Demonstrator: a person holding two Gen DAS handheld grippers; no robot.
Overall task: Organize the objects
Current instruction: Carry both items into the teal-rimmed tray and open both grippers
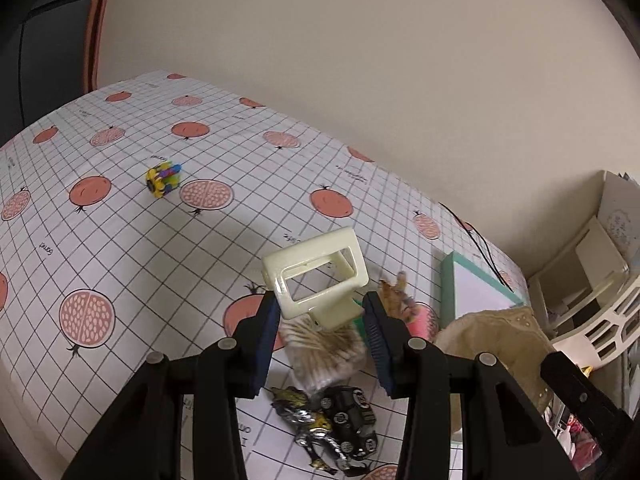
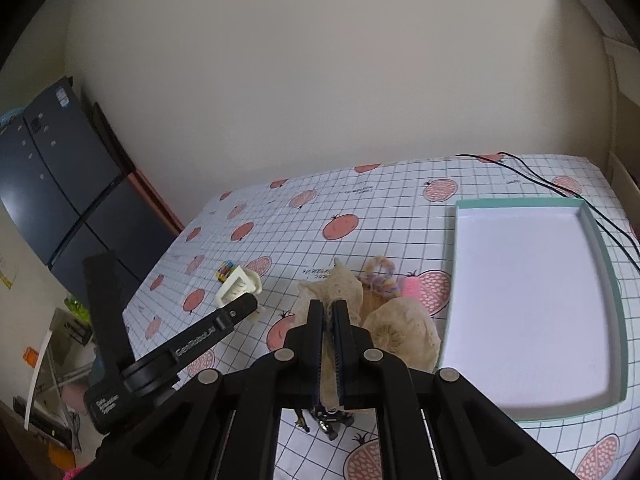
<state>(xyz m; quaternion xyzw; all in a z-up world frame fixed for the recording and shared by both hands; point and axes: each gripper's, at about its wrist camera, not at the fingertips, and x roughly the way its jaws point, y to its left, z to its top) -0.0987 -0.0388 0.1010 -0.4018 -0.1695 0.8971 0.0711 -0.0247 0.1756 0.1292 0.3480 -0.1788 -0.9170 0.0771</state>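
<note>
The left gripper [image 1: 322, 312] has its blue-padded jaws drawn in on the stem of a cream-coloured rectangular plastic hair claw clip [image 1: 316, 276], held clear above the tabletop. The right gripper [image 2: 328, 320] is pinched almost fully together on a fold of a beige crocheted cloth hat [image 2: 400, 336], whose bulk sags just left of the shallow mint-green box with a white floor [image 2: 532, 300].

That box looks like the collecting place, and it sits bare. To do this step well, I'd say each piece should be carried over the near wall and lowered inside before letting go; the hat is floppy and could drape over the rim, so it wants a high lift.

Left of the box, under the clip, lie a clear packet of cotton swabs [image 1: 324, 352], a black toy car [image 1: 352, 412] and a metallic toy figure [image 1: 316, 432] touching it. A pink item [image 2: 412, 288] and a pastel looped thing [image 2: 382, 276] rest just beside the box's left wall. A small multicoloured block toy [image 1: 162, 178] sits well away to the left. A thin black cable [image 2: 560, 188] trails past the box's far corner and might snag.
</note>
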